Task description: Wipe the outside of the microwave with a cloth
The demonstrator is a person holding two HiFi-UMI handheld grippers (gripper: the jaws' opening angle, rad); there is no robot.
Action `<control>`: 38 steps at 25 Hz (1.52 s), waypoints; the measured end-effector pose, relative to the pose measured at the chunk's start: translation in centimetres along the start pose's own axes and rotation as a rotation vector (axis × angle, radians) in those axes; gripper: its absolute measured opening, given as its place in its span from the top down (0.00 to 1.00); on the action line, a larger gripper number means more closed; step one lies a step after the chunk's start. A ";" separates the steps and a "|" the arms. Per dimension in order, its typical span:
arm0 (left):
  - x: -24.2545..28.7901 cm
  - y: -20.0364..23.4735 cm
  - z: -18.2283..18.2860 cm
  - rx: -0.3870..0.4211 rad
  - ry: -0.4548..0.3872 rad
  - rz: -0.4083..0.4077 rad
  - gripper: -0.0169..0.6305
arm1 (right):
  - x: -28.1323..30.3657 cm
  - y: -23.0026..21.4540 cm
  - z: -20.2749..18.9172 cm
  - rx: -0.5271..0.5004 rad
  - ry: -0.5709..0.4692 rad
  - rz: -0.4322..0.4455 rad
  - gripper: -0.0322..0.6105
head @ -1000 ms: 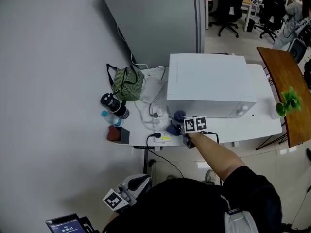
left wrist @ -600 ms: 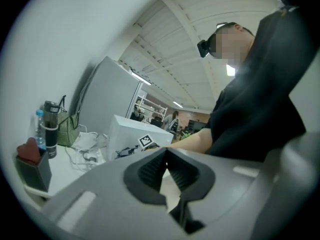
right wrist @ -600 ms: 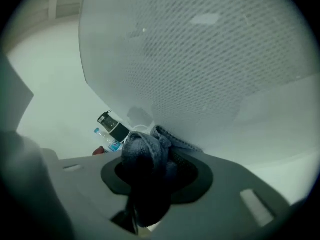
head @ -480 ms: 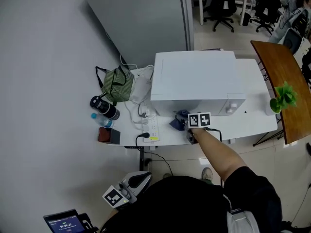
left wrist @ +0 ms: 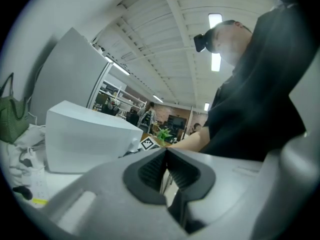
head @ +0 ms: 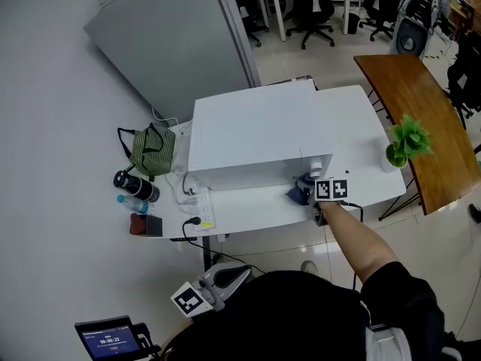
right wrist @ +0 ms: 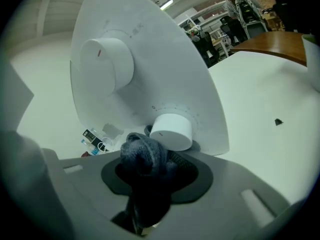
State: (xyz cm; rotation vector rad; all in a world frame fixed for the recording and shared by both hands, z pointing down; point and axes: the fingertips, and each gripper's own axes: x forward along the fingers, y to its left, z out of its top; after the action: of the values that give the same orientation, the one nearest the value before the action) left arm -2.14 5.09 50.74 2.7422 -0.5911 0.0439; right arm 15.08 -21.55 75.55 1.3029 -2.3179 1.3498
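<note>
The right gripper (right wrist: 148, 176) is out at the front of the white microwave (head: 248, 130), at the right end of its door side where the two dials sit. Its jaws are pinched on a bunched dark blue cloth (right wrist: 144, 153). The wad bulges out past the jaw tips and sits just beside the lower dial (right wrist: 171, 131), at its left and a little under it. I cannot tell whether it is actually touching. The upper dial (right wrist: 107, 66) is well clear above.

The microwave stands on the white bench (head: 361, 138), set back toward the rear edge. The cloth hangs over the strip of bench between the oven's front and the bench's front edge.

The left gripper (left wrist: 166, 165) is held low by the person's body, off the front edge of the bench. Its jaws are pressed together with nothing between them.

A striped green bag (head: 150, 149) lies at the bench's left end, and a small green plant (head: 406, 135) is near the right edge.
</note>
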 end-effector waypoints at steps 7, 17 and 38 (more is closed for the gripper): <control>-6.6 2.2 -0.2 -0.033 -0.049 0.080 0.97 | 7.2 12.7 -4.8 -0.142 0.147 0.194 0.73; -24.4 7.8 -0.9 -0.080 -0.090 0.328 0.97 | 23.4 24.1 -10.1 -0.257 0.336 0.211 0.73; -0.5 1.3 0.5 -0.004 0.046 0.071 0.97 | -1.0 -6.9 -1.7 0.001 0.114 -0.025 0.74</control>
State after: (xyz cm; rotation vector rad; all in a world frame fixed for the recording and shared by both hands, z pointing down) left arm -3.18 4.01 50.66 2.7081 -0.6755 0.1219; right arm 20.36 -21.16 80.34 1.2179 -2.2189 1.3799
